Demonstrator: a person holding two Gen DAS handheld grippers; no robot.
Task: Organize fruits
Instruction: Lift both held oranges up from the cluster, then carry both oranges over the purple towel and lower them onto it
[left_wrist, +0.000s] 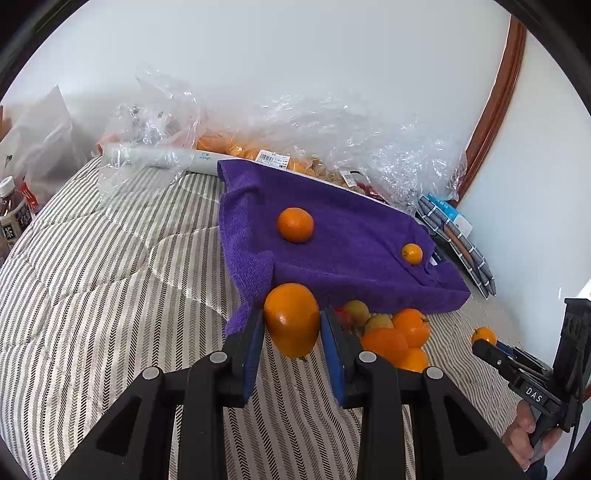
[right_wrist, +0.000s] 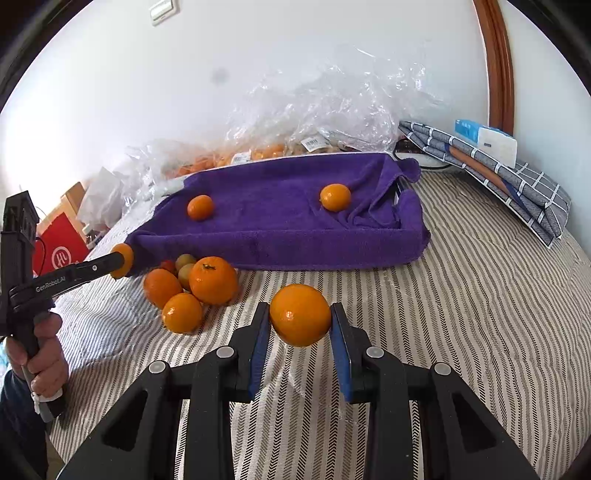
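My left gripper (left_wrist: 291, 328) is shut on an orange (left_wrist: 291, 319), held just above the striped bed in front of the purple towel (left_wrist: 351, 251). My right gripper (right_wrist: 300, 325) is shut on another orange (right_wrist: 300, 314); it also shows at the right edge of the left wrist view as the right gripper (left_wrist: 485, 341). The left gripper (right_wrist: 123, 260) appears at the left of the right wrist view. Two oranges (left_wrist: 295, 224) (left_wrist: 412, 253) lie on the towel. A pile of oranges (right_wrist: 212, 280) and smaller yellowish fruits (right_wrist: 184, 262) sits at the towel's near edge.
Crinkled clear plastic bags (left_wrist: 332, 129) with more fruit lie behind the towel against the white wall. Folded grey checked cloth (right_wrist: 517, 181) and a small box lie at the right. Bottles (left_wrist: 11, 214) and a red box (right_wrist: 61, 251) stand at the left. A hand (right_wrist: 44, 354) holds each gripper.
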